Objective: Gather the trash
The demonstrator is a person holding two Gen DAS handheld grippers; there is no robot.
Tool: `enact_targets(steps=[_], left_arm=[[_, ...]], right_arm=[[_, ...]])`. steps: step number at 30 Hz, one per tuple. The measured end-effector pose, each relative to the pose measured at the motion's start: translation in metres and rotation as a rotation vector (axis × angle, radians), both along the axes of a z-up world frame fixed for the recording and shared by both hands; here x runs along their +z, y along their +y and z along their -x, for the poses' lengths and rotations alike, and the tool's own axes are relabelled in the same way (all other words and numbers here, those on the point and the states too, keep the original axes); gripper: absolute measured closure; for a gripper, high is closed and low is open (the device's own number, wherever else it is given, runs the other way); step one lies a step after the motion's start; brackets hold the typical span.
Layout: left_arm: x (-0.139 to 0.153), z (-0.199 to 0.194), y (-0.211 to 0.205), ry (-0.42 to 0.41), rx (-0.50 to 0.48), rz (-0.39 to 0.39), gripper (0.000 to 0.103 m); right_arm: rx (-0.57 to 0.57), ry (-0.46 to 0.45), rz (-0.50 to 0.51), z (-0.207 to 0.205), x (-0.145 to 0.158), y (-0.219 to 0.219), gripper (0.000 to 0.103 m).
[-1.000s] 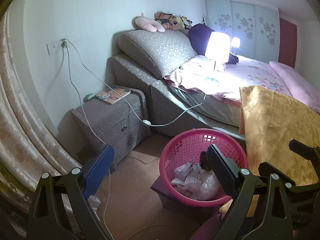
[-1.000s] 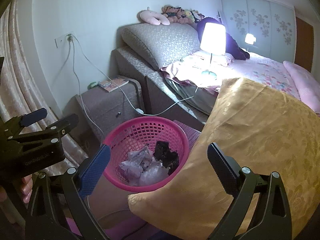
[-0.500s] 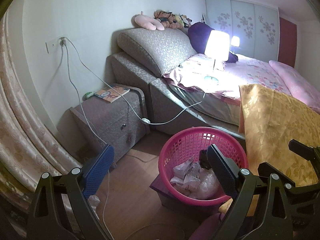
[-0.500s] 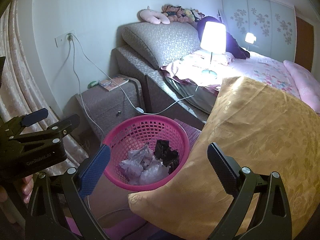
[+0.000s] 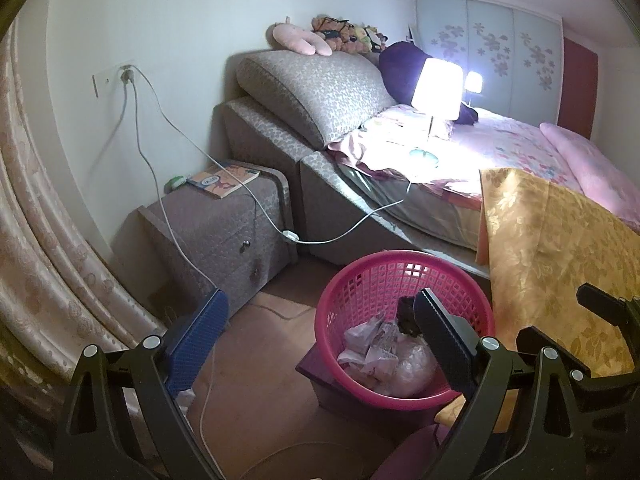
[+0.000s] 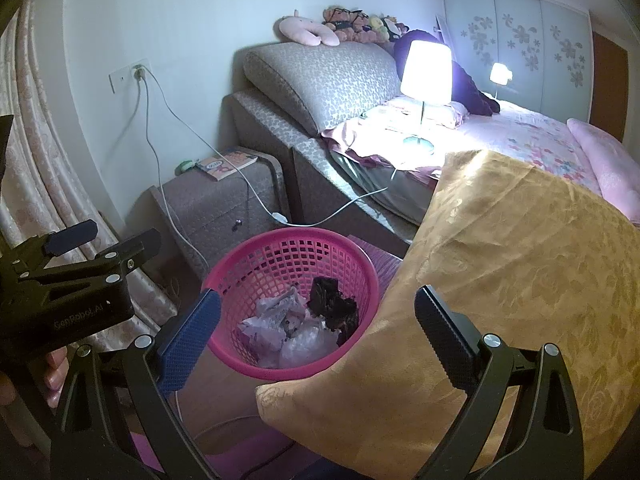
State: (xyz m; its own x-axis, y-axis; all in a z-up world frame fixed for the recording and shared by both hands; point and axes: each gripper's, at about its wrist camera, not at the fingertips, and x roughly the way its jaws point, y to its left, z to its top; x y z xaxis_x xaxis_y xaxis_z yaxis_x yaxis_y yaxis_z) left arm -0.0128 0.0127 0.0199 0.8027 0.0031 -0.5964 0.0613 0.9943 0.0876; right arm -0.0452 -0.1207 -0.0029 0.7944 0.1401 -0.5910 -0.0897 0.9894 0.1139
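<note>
A pink plastic basket [image 5: 360, 280] stands on a dark box on the floor beside the bed. It holds crumpled white wrappers [image 5: 376, 348] and a dark lump [image 6: 332, 304]; it also shows in the right wrist view [image 6: 256, 264]. My left gripper [image 5: 320, 336] is open and empty, near and above the basket. My right gripper [image 6: 316, 332] is open and empty, above the basket's near rim. The left gripper's body [image 6: 68, 292] shows at the left of the right wrist view.
A gold pillow [image 6: 500, 280] leans off the bed to the right of the basket. A grey nightstand [image 5: 224, 232] with a book stands left of the bed. White cables [image 5: 172, 216] hang from the wall socket. A lit lamp [image 5: 436, 88] stands on the bed. Curtains [image 5: 40, 260] hang at left.
Both views have shifted only slightly; the basket sits a little lower and nearer in frame. Both grippers stay open and empty.
</note>
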Motion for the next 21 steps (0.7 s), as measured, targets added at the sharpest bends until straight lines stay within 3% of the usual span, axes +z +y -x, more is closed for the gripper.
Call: enact_targets(steps=[21], left_arm=[[-0.0024, 0.0017, -0.0035, 0.007, -0.003, 0.006, 0.013]], right_arm=[[0.002, 0.003, 0.001, 0.0036, -0.0023, 0.0011, 0.009]])
